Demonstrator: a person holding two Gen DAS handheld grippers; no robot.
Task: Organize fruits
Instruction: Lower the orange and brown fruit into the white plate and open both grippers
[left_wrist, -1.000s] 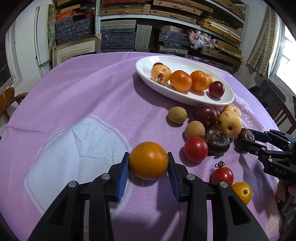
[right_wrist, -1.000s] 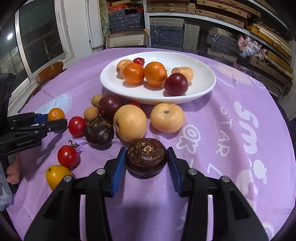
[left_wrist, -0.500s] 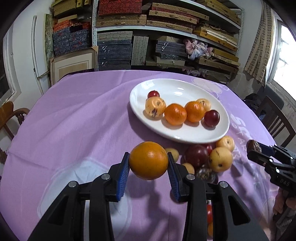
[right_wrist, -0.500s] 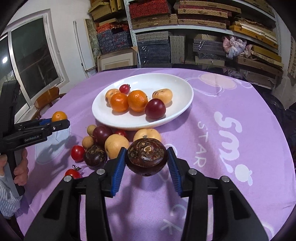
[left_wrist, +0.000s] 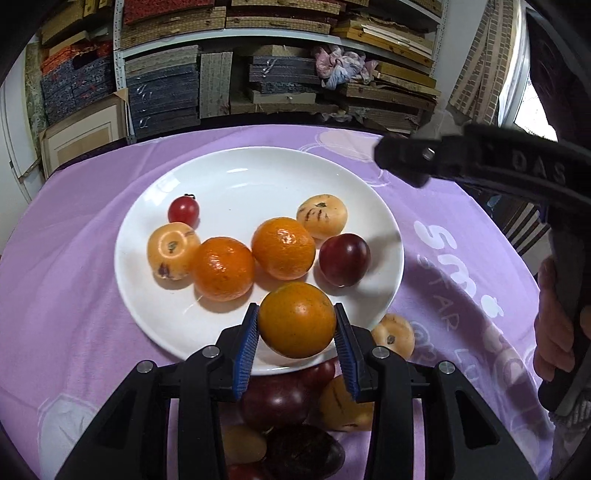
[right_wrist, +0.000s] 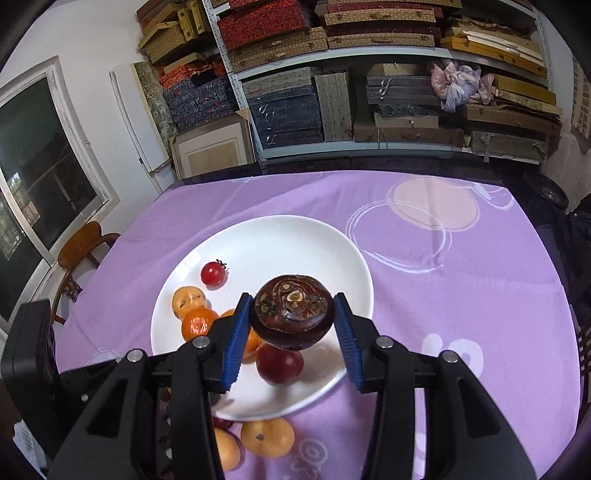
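My left gripper (left_wrist: 296, 341) is shut on an orange tomato (left_wrist: 297, 319), held in the air over the near rim of the white plate (left_wrist: 229, 184). The plate carries two oranges (left_wrist: 223, 268), two pale yellow fruits, a dark red plum (left_wrist: 344, 259) and a cherry tomato (left_wrist: 183, 210). My right gripper (right_wrist: 291, 334) is shut on a dark brown mangosteen (right_wrist: 291, 316), hanging above the same plate (right_wrist: 295, 236). The right gripper's black body (left_wrist: 480, 162) crosses the upper right of the left wrist view.
Loose fruit lies on the purple tablecloth (left_wrist: 66, 280) at the plate's near edge: pale yellow fruits (right_wrist: 267, 437), a dark plum (left_wrist: 275, 400), a mangosteen (left_wrist: 303, 452). A person's hand (left_wrist: 554, 325) grips the right handle. Shelves of boxes (right_wrist: 295, 103) stand behind; a wooden chair (right_wrist: 79, 245) is at left.
Both grippers rose from the tablecloth with their fruit and travelled toward the plate; each now hangs over it. The loose fruit pile has slid beneath the fingers.
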